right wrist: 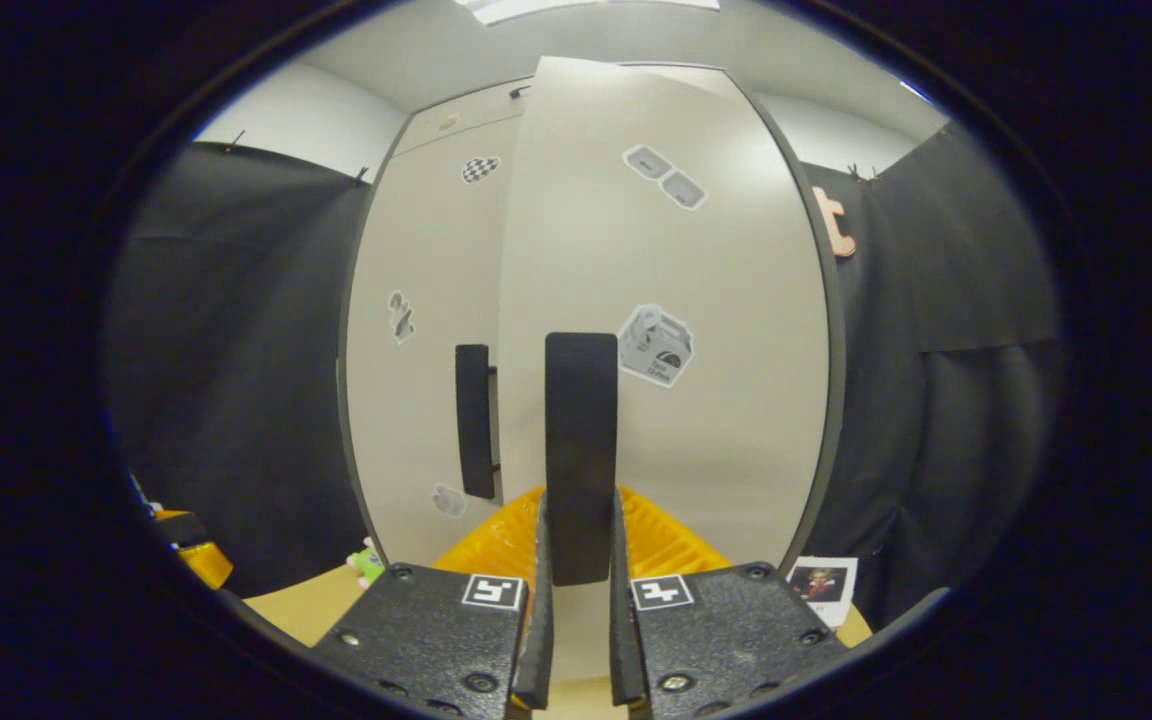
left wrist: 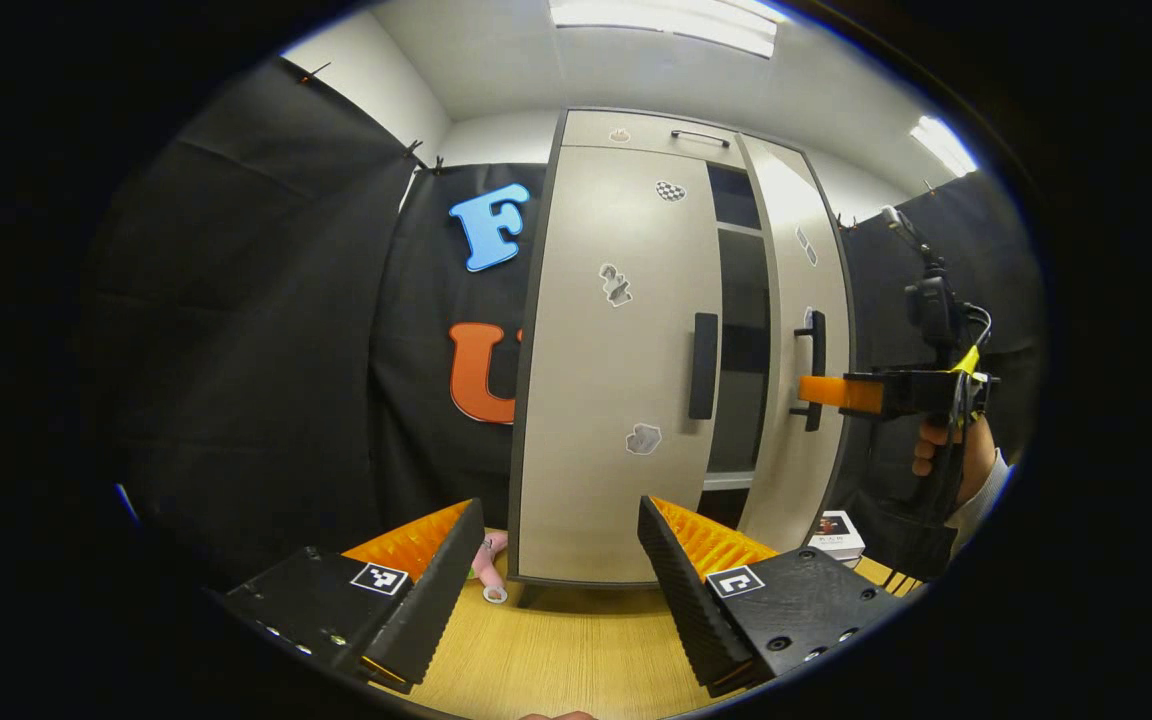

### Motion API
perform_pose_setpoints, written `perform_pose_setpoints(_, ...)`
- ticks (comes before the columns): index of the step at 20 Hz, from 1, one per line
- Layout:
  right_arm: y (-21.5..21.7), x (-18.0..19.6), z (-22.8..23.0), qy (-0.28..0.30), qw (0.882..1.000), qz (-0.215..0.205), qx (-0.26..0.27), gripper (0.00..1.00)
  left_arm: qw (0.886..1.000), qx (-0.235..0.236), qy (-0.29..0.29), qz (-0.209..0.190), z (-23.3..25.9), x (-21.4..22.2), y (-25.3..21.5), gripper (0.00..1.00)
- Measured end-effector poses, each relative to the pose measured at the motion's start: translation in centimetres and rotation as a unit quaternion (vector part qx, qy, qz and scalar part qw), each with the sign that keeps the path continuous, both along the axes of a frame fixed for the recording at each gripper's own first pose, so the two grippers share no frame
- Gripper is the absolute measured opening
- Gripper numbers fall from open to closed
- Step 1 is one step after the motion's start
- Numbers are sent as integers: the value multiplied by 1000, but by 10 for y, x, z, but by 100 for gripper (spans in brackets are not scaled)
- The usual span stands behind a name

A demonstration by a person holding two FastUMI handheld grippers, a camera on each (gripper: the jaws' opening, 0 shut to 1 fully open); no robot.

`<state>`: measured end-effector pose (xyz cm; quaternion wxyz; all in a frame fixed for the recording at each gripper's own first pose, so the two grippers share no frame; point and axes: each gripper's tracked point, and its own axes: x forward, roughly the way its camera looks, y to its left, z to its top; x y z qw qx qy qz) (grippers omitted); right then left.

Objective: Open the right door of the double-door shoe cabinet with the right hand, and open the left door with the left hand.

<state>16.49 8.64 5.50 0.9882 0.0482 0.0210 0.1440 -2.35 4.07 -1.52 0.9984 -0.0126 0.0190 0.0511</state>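
The pale shoe cabinet stands on a wooden table. In the left gripper view its left door (left wrist: 616,350) is closed, with a dark vertical handle (left wrist: 704,365). The right door (left wrist: 796,330) is swung partly out, and dark shelves (left wrist: 741,330) show in the gap. My left gripper (left wrist: 561,560) is open, low in front of the left door and apart from it. A hand (left wrist: 936,450) holds my right gripper (left wrist: 826,392) at the right door's handle (left wrist: 816,370). In the right gripper view my right gripper (right wrist: 579,520) is shut on that handle (right wrist: 581,450) of the right door (right wrist: 696,400). The left door's handle (right wrist: 476,420) is beside it.
The table top (left wrist: 556,650) runs under the cabinet's front. A small pink toy (left wrist: 488,560) lies by the cabinet's left foot and a small white box (left wrist: 836,535) by its right. Black cloth walls stand close on both sides. A green toy (right wrist: 368,563) sits on the table.
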Motion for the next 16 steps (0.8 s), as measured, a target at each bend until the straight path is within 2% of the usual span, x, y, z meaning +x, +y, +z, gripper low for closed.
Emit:
perform_pose_setpoints(6, -6, -8, -2, 1, 1000, 5, 19, 16, 1000, 8, -6, 16, 4, -1, 6, 92)
perform_pose_setpoints(10, -14, -20, -1, 2, 1000, 4, 17, 14, 1000, 5, -6, 27, 3, 1, 13, 92)
perform_pose_setpoints(16, -52, -62, -5, 7, 1000, -1, 10, 12, 1000, 4, -2, 20, -1, 10, 7, 93)
